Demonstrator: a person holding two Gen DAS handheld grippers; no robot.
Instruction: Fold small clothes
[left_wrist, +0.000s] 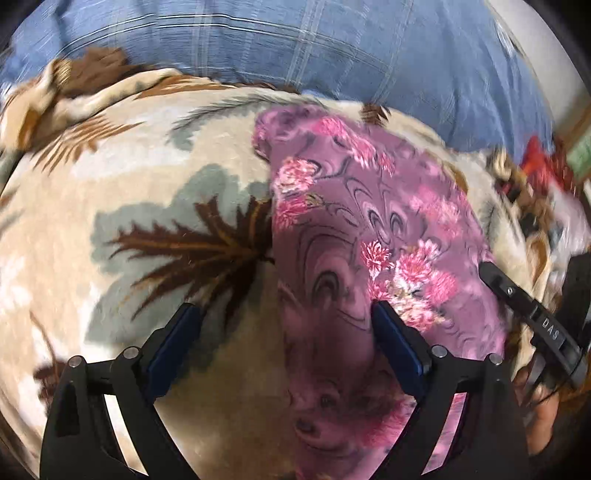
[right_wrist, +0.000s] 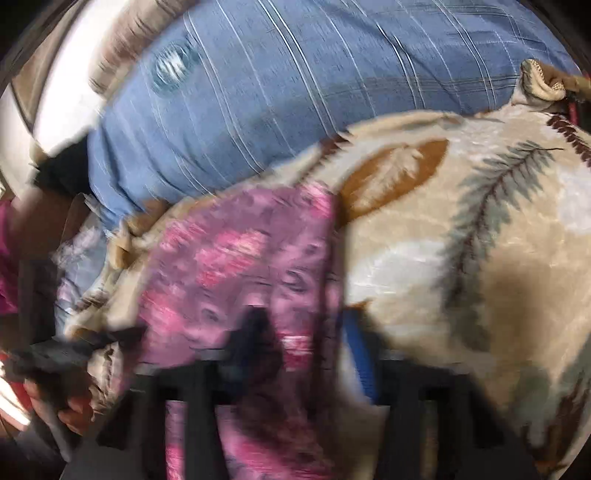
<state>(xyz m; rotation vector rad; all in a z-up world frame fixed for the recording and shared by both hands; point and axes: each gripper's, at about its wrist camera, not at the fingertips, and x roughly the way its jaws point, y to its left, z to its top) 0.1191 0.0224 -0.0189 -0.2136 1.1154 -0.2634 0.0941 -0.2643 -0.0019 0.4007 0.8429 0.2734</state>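
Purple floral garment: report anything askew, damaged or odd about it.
No damage shows. The purple floral garment lies unfolded and slightly askew on the leaf-print blanket, its far end rumpled near the blue checked bedding. The left gripper is open over its near edge. The right wrist view is too blurred for finer detail.

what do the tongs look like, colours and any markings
The left tongs are matte black, angular plastic arms with silver round pivot pins and blue pads inside each finger. The right tongs look the same black, with white letters "DAS" on one finger. In the right wrist view they blur heavily; a blue pad shows.
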